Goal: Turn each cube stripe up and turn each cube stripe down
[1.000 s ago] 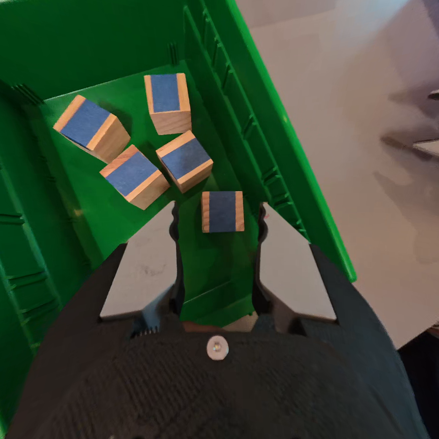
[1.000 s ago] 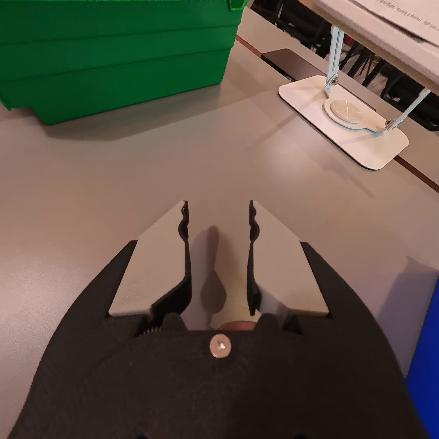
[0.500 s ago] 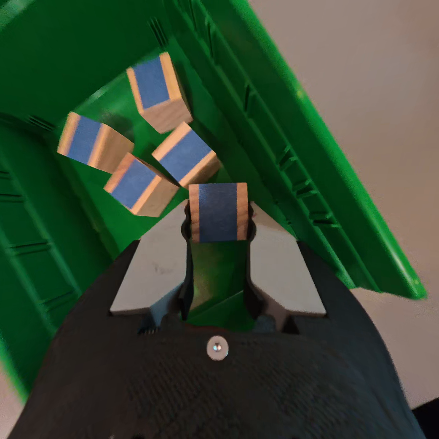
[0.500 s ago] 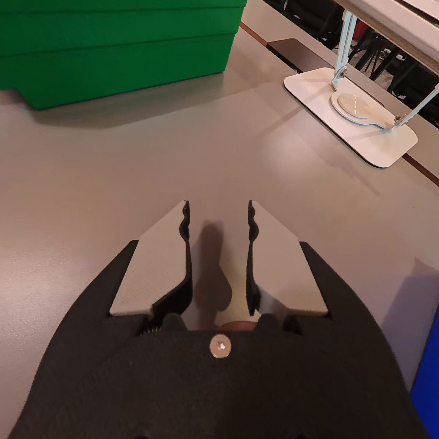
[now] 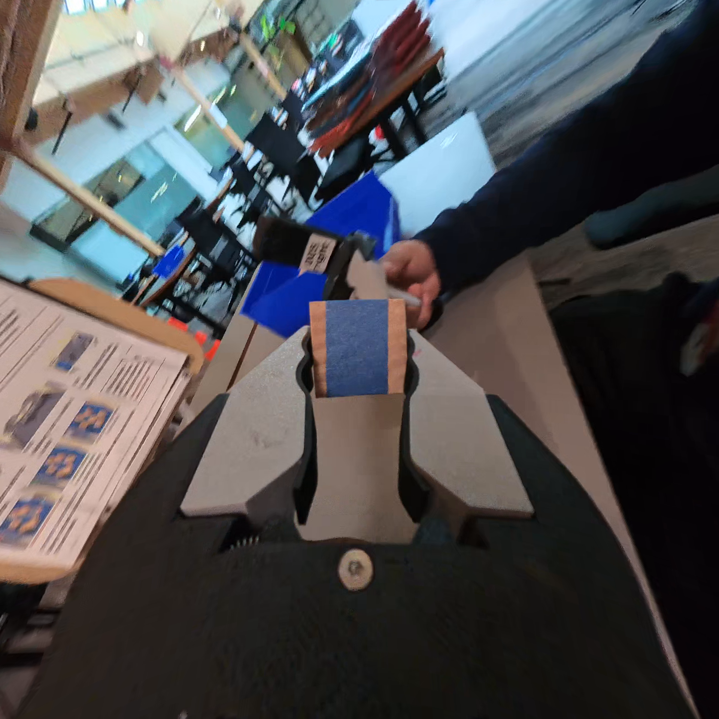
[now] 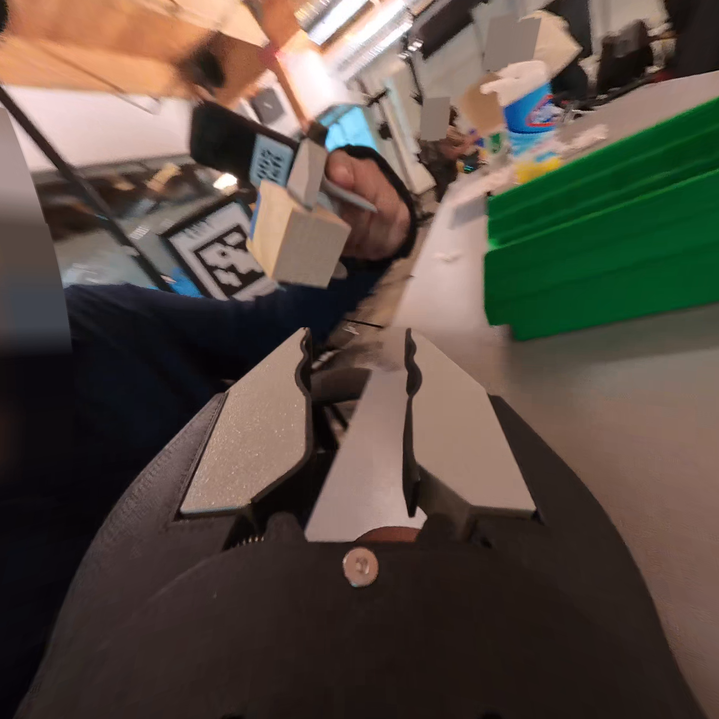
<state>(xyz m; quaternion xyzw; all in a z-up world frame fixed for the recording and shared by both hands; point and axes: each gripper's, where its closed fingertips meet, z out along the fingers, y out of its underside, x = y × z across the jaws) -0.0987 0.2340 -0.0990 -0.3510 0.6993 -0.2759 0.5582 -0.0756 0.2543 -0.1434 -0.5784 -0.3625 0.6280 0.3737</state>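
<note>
The left gripper [image 5: 358,350] has its two grey fingers [image 5: 264,420] clamped on a wooden cube [image 5: 357,348], one finger pressed against each side, and the cube is held up in the air, clear of the grey table [image 5: 502,362]. The face turned toward the gripper's own camera carries a broad blue stripe [image 5: 357,350] running between two bare wood margins. From the right wrist view the same cube [image 6: 299,237] shows its plain wood sides, with only a sliver of blue along one edge, and the hand [image 6: 369,206] working the left gripper sits just behind it.

The right gripper [image 6: 356,354] holds nothing — its fingers [image 6: 463,424] stand apart with the table [image 6: 583,408] showing through the gap. It hovers low over the tabletop, pointed toward the lifted cube. In the left wrist view it appears beyond the cube [image 5: 352,264], gripped by a hand [image 5: 412,272] coming out of a dark blue sleeve [image 5: 544,202].

A green bin [image 6: 607,241] rests on the table off to the right gripper's right side — well apart from the cube. A stand with printed sheets [image 5: 74,424] leans at the left, and blue bins [image 5: 350,218] sit past the table's far end. The room behind is blurred.
</note>
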